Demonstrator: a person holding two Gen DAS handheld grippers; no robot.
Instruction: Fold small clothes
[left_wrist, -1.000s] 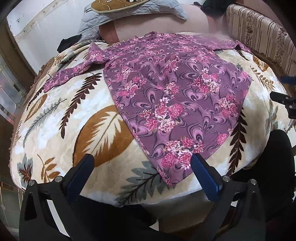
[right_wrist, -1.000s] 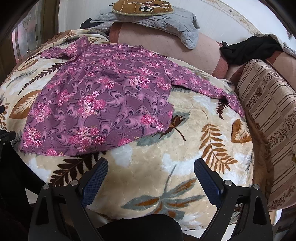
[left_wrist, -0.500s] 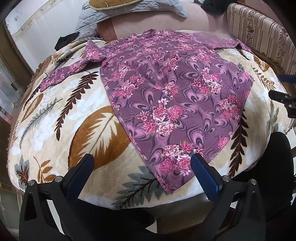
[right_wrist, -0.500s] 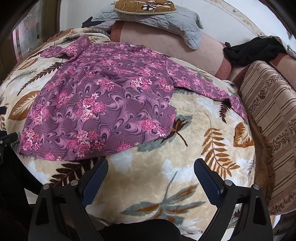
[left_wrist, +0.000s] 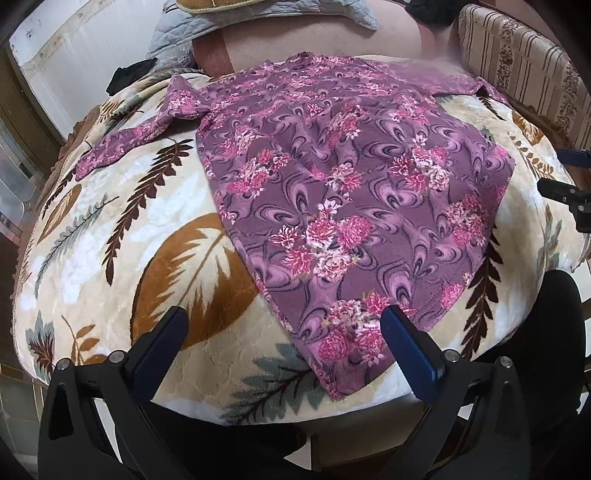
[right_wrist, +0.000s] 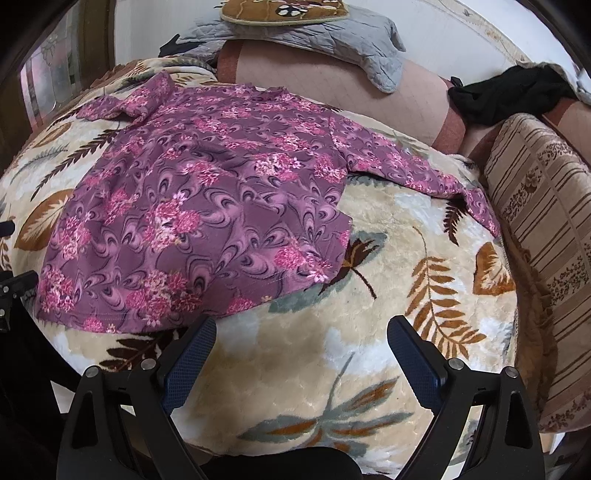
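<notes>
You are holding both grippers — left, right — spread apart over a leaf-patterned blanket; the purple shirt is lying flat, cushions bordering it.

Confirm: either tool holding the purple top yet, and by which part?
Neither. Left tool and right tool are both open; the purple floral top lies spread flat on the leaf-print blanket, ungripped.

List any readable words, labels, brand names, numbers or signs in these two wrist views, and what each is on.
None. No text shows on the purple floral top, the leaf-print blanket, the striped cushion, the grey quilted cover or either gripper. The brown cushion at the top bears a picture, not letters.
</notes>
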